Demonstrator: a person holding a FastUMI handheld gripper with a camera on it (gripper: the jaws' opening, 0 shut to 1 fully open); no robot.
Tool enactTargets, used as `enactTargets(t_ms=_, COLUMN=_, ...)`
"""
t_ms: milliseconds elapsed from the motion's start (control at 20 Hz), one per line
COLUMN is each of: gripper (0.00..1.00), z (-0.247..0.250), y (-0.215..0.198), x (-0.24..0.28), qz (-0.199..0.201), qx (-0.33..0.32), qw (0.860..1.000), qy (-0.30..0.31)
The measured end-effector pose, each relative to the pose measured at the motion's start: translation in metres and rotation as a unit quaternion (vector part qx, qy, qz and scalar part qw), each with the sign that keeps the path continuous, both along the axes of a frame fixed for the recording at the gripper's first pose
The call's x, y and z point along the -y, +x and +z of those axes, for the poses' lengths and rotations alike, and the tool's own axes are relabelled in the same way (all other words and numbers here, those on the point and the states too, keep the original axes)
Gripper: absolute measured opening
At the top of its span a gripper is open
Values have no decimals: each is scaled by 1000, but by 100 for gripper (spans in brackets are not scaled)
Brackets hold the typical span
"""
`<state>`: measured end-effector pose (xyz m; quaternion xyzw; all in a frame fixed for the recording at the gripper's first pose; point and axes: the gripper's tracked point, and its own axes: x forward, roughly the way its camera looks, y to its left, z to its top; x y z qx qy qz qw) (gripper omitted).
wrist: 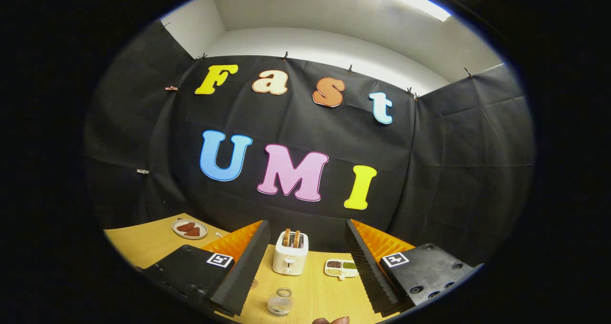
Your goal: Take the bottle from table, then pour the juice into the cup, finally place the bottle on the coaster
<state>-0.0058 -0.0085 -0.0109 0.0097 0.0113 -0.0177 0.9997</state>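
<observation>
Fingers: spread wide, nothing held; gripper (305,271) hangs above the wooden table (143,245).
Between the fingers, nearest: small clear glass jar (280,301), upright, mouth open; whether it is the cup I cannot tell.
Bottom of view: rounded brown shape (331,320), too cut off to name.
Just ahead: white toaster (290,254) with two slices standing in its slots.
Beside the toaster, toward the right finger: white divided dish (342,268) of grains or seeds.
Beyond the left finger: plate (189,229) carrying reddish-brown pieces, well apart from the toaster.
</observation>
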Motion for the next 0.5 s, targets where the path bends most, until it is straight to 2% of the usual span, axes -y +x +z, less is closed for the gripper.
enactTargets(t_ms=250, gripper=97, z=-23, y=1, x=-9, qz=11, qx=12, qw=1000, qy=26)
enactTargets(t_ms=500, gripper=97, z=-100, y=-1, x=-23, qz=20, qx=-8, qw=999, qy=44)
